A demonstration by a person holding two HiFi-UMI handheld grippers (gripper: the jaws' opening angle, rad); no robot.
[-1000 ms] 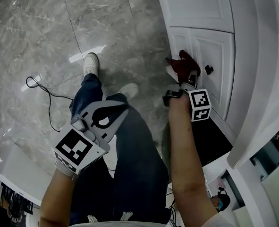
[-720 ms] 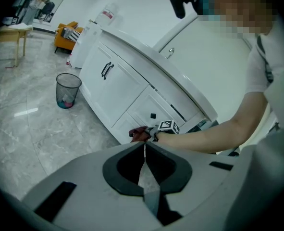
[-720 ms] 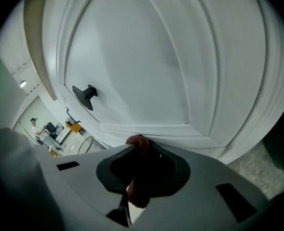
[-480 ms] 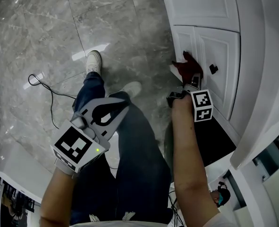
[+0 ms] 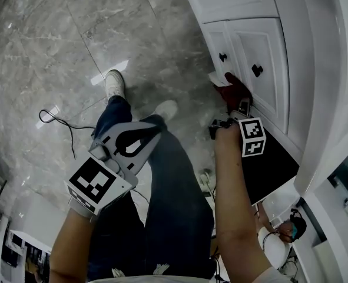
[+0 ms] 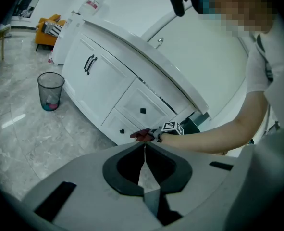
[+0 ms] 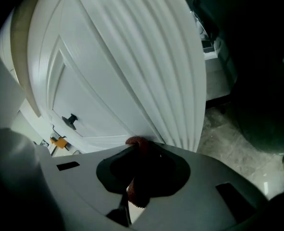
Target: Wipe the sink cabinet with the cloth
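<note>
The red cloth (image 5: 235, 91) is clamped in the right gripper (image 5: 240, 104) and pressed against the white cabinet (image 5: 268, 34) door (just below a black knob (image 5: 257, 70)). The left gripper (image 6: 144, 147) is held apart, jaws together, empty.

A grey tiled floor (image 5: 44, 34) is shown. A black cable (image 5: 62, 121) is laid near its left edge, beside two white shoes (image 5: 114, 82). A white cabinet (image 5: 262, 58) is set along its right edge, a bin (image 6: 51, 90) nearby.
</note>
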